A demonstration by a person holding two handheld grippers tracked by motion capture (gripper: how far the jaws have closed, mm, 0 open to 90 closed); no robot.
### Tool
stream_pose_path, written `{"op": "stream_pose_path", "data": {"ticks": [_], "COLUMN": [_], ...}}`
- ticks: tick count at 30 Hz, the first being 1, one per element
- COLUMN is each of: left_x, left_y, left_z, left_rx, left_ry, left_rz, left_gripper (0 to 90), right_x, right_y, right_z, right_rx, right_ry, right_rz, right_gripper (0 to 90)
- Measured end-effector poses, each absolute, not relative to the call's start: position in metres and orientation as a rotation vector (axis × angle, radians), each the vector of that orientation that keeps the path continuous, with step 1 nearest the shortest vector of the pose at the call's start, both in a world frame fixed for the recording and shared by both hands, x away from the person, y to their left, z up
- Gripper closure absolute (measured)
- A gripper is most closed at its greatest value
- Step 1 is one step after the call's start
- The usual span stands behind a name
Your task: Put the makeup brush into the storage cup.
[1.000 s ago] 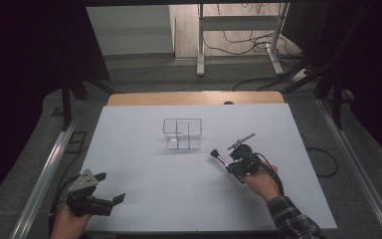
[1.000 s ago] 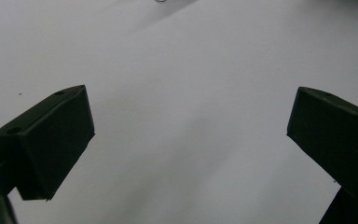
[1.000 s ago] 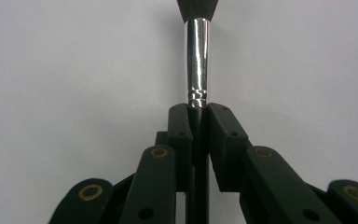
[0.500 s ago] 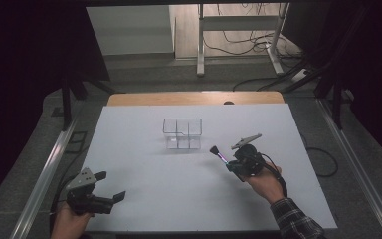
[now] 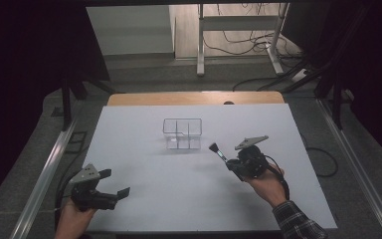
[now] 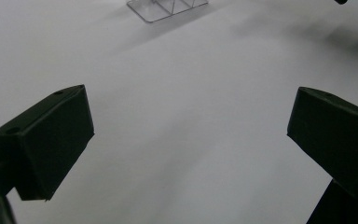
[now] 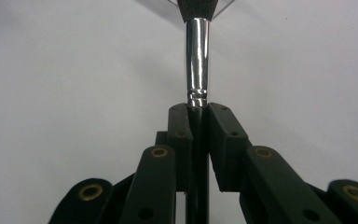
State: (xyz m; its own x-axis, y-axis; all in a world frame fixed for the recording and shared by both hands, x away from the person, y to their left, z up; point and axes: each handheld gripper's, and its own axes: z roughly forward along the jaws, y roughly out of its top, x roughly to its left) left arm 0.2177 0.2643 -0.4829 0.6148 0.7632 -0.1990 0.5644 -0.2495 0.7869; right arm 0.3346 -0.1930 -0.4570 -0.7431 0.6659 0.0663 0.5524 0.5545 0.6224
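The brush (image 5: pixel 218 151) is clamped by its handle in the right gripper (image 5: pixel 230 167), which has been lifted slightly since a second ago, bristles aimed at the clear organizer (image 5: pixel 181 133) near the table's far edge; insertion appears next. The left gripper (image 5: pixel 119 194) rests open by the near-left corner.

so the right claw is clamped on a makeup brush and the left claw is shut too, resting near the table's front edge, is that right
Not quite: the left claw is open, not shut. The left gripper view shows its two jaws standing wide apart with bare white table between them. The rest holds: the right claw is clamped on the makeup brush, and the left one sits near the table's front edge in the high view.
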Motion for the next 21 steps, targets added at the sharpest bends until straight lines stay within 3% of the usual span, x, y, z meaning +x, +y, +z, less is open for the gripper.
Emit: {"op": "stream_pose_path", "data": {"ticks": [21], "left_x": [0.232], "left_y": [0.248], "left_z": [-0.476], "left_rx": [1.884], "left_ry": [1.007], "left_rz": [0.214], "left_gripper": [0.3], "right_x": [0.316], "right_y": [-0.188], "right_z": [-0.449], "right_rx": [0.936], "right_ry": [2.565], "right_rz": [1.064], "right_gripper": [78.9]}}
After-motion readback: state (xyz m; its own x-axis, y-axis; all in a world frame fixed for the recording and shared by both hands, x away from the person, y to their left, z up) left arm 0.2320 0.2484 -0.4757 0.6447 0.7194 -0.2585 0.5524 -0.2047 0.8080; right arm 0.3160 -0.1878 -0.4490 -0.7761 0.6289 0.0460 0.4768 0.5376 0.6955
